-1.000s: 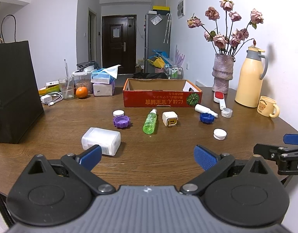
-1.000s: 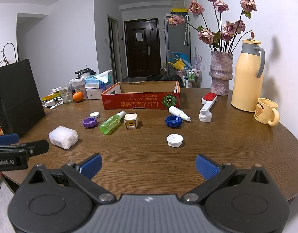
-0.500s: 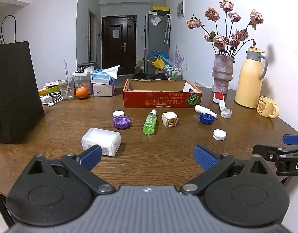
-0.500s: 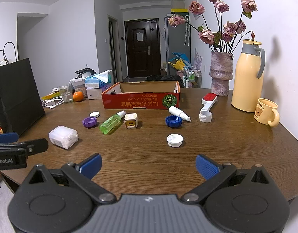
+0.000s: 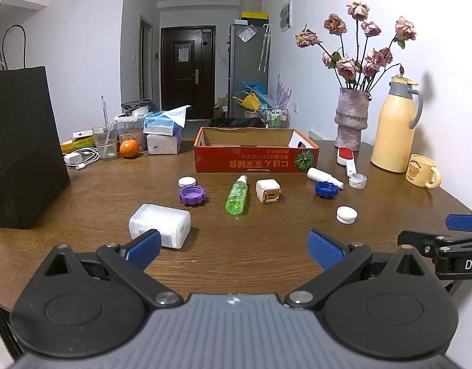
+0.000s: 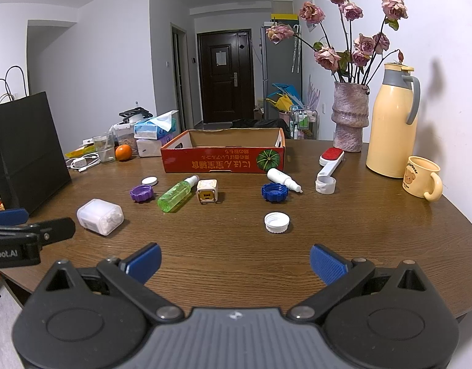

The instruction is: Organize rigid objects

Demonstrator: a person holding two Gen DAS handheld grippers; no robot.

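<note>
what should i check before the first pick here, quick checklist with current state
1. Left tongs open and holding nothing: ok.
2. Right tongs open and holding nothing: ok.
3. Red cardboard box open on top: ok; whether it holds anything, cannot tell.
4. White plastic case nearest the left tongs, apart from other items: ok.
5. White cap ahead of the right tongs, standing alone: ok.
6. Green bottle lying on its side, may roll: not ok.

A red cardboard box (image 5: 256,160) carried yellow lettering and a green pumpkin picture. The ridged plastic caps were purple (image 5: 192,195), blue (image 5: 326,189) and white (image 5: 346,214); the small spray bottle (image 5: 237,195) was translucent green on the brown wood-grain bench (image 5: 251,246).
</note>
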